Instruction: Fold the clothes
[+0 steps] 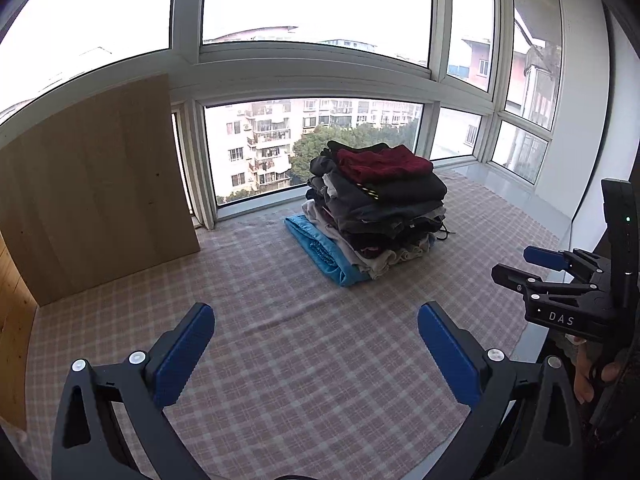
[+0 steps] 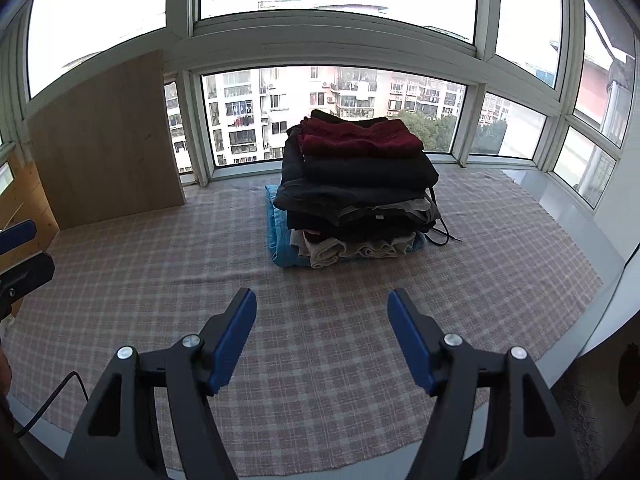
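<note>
A tall stack of folded clothes [image 1: 376, 208] [image 2: 356, 188] stands on the pink checked cloth [image 1: 304, 344] [image 2: 320, 320] near the window. A dark red garment [image 1: 384, 165] [image 2: 360, 138] lies on top, and a blue folded piece [image 1: 320, 250] [image 2: 280, 240] is at the bottom. My left gripper [image 1: 316, 312] hovers open over bare cloth in front of the stack, with nothing between its blue pads. My right gripper [image 2: 322, 298] is open and empty too, nearer the stack. In the left wrist view the right gripper [image 1: 516, 264] shows at the right edge, held by a hand [image 1: 588, 376].
A wooden board [image 1: 100, 196] [image 2: 108, 140] leans upright at the back left against the window frame. Large windows [image 1: 312, 148] [image 2: 332, 112] run behind the stack. A white sill edge [image 1: 556, 232] [image 2: 580, 216] borders the cloth on the right. A black cable [image 2: 52, 400] trails at the lower left.
</note>
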{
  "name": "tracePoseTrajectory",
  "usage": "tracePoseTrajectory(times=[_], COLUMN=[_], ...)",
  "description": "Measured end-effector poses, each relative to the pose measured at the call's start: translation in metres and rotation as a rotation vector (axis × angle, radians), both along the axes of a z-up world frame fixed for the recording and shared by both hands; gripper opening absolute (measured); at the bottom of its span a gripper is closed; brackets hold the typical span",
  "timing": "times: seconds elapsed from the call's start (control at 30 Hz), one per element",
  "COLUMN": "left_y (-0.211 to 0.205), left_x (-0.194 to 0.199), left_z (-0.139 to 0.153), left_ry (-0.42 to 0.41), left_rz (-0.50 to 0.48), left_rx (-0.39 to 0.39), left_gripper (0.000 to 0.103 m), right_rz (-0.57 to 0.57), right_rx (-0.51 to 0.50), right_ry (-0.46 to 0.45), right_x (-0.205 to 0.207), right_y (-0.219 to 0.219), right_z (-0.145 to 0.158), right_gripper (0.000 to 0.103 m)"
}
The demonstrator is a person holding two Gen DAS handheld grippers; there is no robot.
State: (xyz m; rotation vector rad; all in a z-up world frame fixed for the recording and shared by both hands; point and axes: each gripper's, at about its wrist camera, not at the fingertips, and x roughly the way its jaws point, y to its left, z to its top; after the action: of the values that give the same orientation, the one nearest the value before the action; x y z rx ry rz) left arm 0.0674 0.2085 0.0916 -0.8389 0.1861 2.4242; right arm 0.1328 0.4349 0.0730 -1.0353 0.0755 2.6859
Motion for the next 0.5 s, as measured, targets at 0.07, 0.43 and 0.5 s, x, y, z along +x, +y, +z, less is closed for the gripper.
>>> tracePoseTrajectory(times=[0.07,0.43,0.5], left_y=[-0.001,-0.008,-0.008], left_x=[0.002,0.007,0.007], left_z=[0.0,-0.001,-0.002], left_ry=[0.003,-0.006,-0.01], left_rz=[-0.011,-0.018,-0.018], left_rx=[-0.002,0.013,0.01], left_gripper=[0.103,0.103,0.103], right_rz=[-0.008,-0.002,0.003], right_rx=[0.001,0.003,0.002], right_ry=[-0.003,-0.009,-0.013], right_x=[0.002,0.002,0.001], right_y=[-0.003,-0.013,-0.014], right_z=[0.0,-0.002,-0.003], right_gripper=[0.068,0.068,0.068])
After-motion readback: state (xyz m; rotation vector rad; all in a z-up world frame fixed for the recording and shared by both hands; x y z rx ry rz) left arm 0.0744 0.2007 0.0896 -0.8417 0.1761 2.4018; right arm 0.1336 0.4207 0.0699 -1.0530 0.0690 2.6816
